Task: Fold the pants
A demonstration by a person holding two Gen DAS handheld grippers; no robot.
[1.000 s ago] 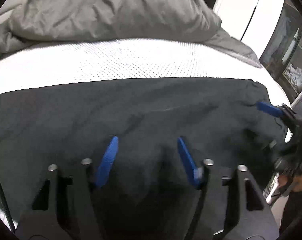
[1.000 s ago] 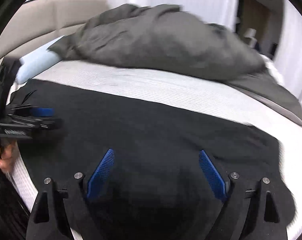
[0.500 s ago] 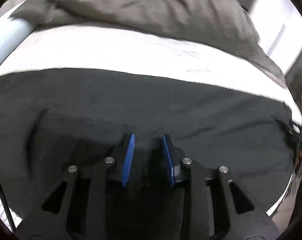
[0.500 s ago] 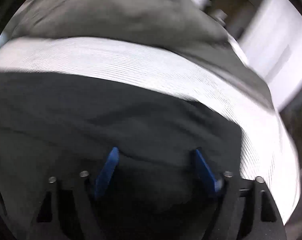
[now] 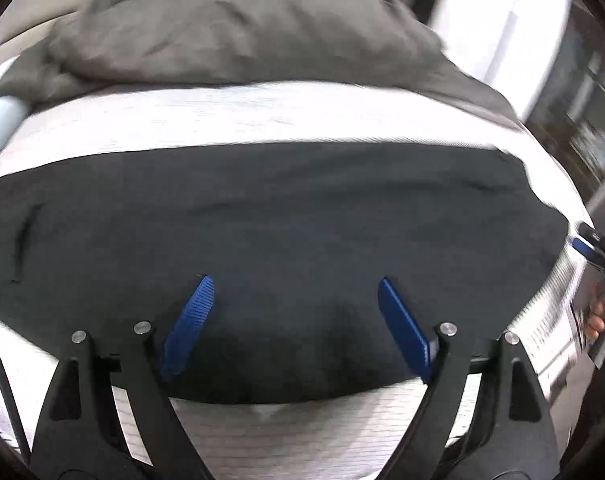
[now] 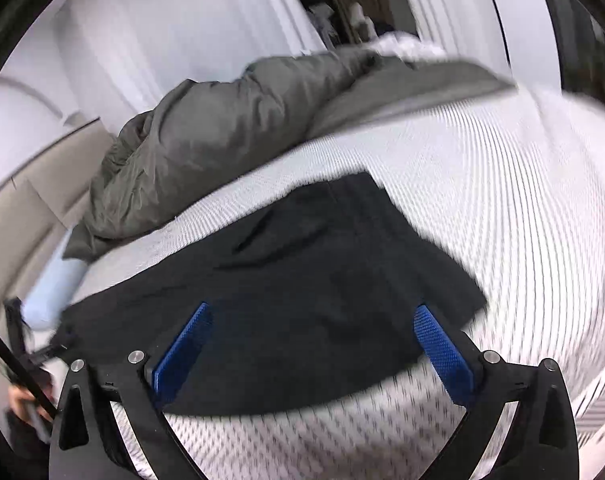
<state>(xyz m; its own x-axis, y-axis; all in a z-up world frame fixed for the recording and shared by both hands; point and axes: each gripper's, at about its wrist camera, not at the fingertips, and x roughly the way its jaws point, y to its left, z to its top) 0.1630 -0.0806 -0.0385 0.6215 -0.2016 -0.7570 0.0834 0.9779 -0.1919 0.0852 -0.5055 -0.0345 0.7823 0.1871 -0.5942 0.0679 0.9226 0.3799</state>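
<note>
The black pants (image 5: 286, 216) lie flat as a wide dark band across the middle of the left wrist frame, on a white ribbed mattress (image 5: 262, 120). In the right wrist view they (image 6: 302, 288) fill the centre and lower left, with one squared end pointing toward the upper right.

The left gripper (image 5: 296, 328) sits at the bottom centre of its frame, over the near edge of the pants. Its jaws are opening, the blue pads (image 5: 188, 326) spread wide with only flat cloth showing behind the gap, none pinched. The right gripper (image 6: 308, 350) at the bottom of its own frame is likewise opening, jaws far apart over the near hem and clamped on nothing.

A rumpled grey duvet (image 5: 238, 28) is heaped along the top of the left wrist frame, behind the white strip of mattress. A pale blue bolster (image 6: 52, 292) lies at the left edge of the right wrist view, just beside the pants' far end.
</note>
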